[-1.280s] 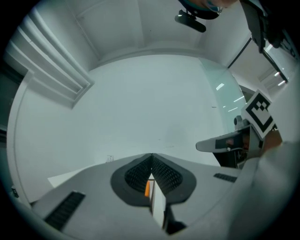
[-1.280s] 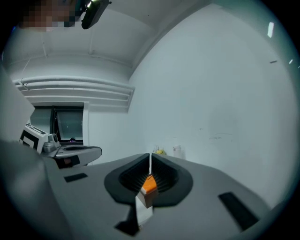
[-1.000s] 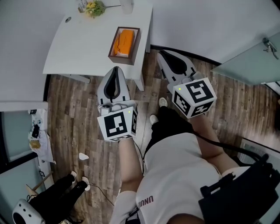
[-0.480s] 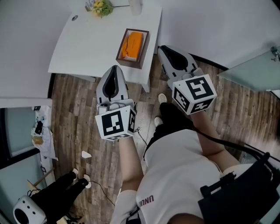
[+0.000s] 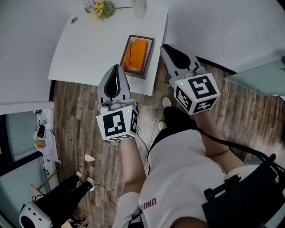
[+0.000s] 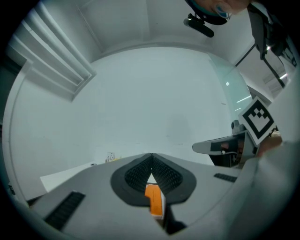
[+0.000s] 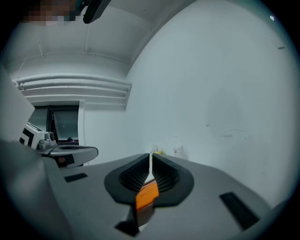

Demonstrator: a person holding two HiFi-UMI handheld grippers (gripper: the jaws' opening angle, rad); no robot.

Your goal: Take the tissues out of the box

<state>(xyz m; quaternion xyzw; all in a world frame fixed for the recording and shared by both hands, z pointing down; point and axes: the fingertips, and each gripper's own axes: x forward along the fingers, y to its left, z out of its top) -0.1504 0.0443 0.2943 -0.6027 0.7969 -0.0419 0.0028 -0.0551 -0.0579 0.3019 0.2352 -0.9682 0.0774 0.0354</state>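
A dark wooden box (image 5: 132, 65) holding orange tissues (image 5: 136, 52) lies near the front right edge of the white table (image 5: 89, 49). My left gripper (image 5: 116, 67) hovers over the table's front edge, just left of the box, jaws shut and empty. My right gripper (image 5: 164, 46) hangs off the table's right edge beside the box, also shut and empty. In the left gripper view the shut jaws meet at the left gripper (image 6: 151, 157), and the orange tissues (image 6: 154, 199) show through the gap below. The right gripper view shows the right gripper (image 7: 150, 156) shut over the orange tissues (image 7: 146, 193).
Yellow flowers (image 5: 101, 8) and a white cup (image 5: 139, 6) stand at the table's far edge. A person's legs in black (image 5: 67, 198) stand on the wood floor (image 5: 84, 116) at lower left. A glass panel (image 5: 260, 73) is at right, a white wall behind.
The table and box have slid down and right in the head view, closer to both grippers. The left gripper's tip now reaches over the table edge. Both stay shut.
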